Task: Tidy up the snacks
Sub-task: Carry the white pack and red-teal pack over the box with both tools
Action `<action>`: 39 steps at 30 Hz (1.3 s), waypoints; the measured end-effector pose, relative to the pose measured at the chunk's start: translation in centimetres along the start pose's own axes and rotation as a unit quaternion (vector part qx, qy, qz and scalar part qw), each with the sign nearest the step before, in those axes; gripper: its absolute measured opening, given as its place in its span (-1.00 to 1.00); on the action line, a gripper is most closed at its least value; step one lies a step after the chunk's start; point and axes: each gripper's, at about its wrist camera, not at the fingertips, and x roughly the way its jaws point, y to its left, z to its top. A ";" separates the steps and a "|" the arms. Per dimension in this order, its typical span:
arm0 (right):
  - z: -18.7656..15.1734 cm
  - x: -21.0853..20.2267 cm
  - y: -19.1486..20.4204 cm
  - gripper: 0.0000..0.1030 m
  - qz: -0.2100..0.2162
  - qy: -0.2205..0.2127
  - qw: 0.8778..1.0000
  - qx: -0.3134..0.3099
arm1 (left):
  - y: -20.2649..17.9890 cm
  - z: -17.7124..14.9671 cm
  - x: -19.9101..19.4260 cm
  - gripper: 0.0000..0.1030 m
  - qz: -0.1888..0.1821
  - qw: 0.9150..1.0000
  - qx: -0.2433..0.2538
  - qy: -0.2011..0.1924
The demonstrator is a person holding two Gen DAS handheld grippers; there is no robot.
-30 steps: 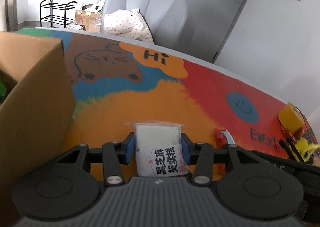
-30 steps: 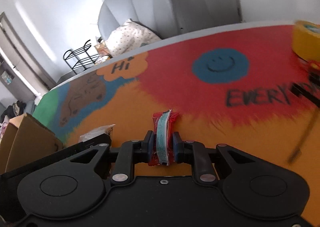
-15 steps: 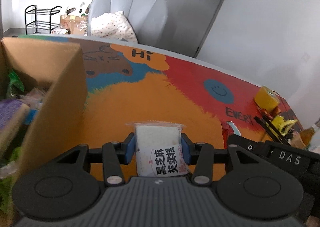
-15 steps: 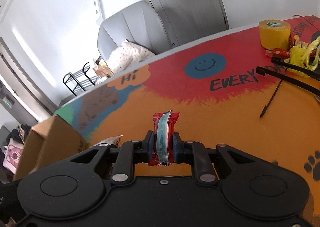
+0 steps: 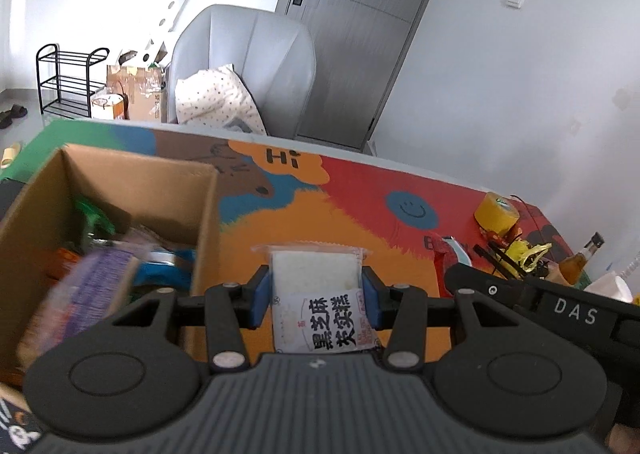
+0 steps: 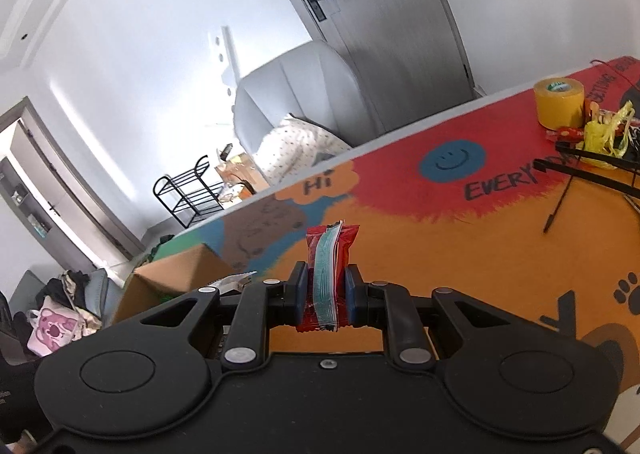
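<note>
My left gripper point(image 5: 316, 294) is shut on a white rice-cake packet point(image 5: 316, 286) with black Chinese print, held above the table just right of an open cardboard box point(image 5: 120, 173). The box holds several snack packs, one purple point(image 5: 92, 286). My right gripper point(image 6: 326, 290) is shut on a red snack packet point(image 6: 328, 254) with a teal stripe, held above the orange tabletop. The right gripper's body also shows at the right in the left wrist view point(image 5: 560, 306). The box shows at the lower left in the right wrist view point(image 6: 176, 274).
The table has a colourful painted cover point(image 6: 440, 221). A yellow tape roll point(image 6: 560, 101), yellow plastic scraps point(image 6: 608, 133) and black cable ties point(image 6: 560, 205) lie at the right. A brown bottle point(image 5: 580, 254) stands at the far right. A grey chair point(image 5: 248, 65) is behind the table.
Both grippers have risen and pulled back with their packets. The left one has moved toward the box, so its inside now shows.
</note>
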 end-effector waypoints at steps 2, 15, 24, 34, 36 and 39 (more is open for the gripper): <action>-0.2 -0.2 0.8 -0.65 0.002 -0.003 1.000 -0.006 | 0.5 0.2 -0.9 -0.11 -0.002 1.000 0.002 -0.003; -0.8 0.0 6.4 -0.65 0.039 -0.003 0.998 -0.044 | 5.2 1.3 -5.3 -0.11 0.008 0.999 -0.004 -0.031; -1.2 1.2 10.1 -0.65 0.068 0.005 0.996 -0.065 | 9.4 1.9 -6.2 -0.11 0.028 0.998 -0.030 -0.037; -2.8 3.2 13.6 -0.65 0.085 0.032 0.992 -0.088 | 13.2 2.0 -6.2 -0.11 0.045 0.996 -0.061 -0.039; -3.2 3.5 14.1 -0.65 0.086 0.037 0.991 -0.094 | 13.7 1.9 -6.1 -0.11 0.045 0.996 -0.065 -0.039; -3.6 4.0 14.6 -0.44 0.088 0.048 0.990 -0.101 | 14.3 1.9 -6.0 -0.11 0.047 0.996 -0.069 -0.037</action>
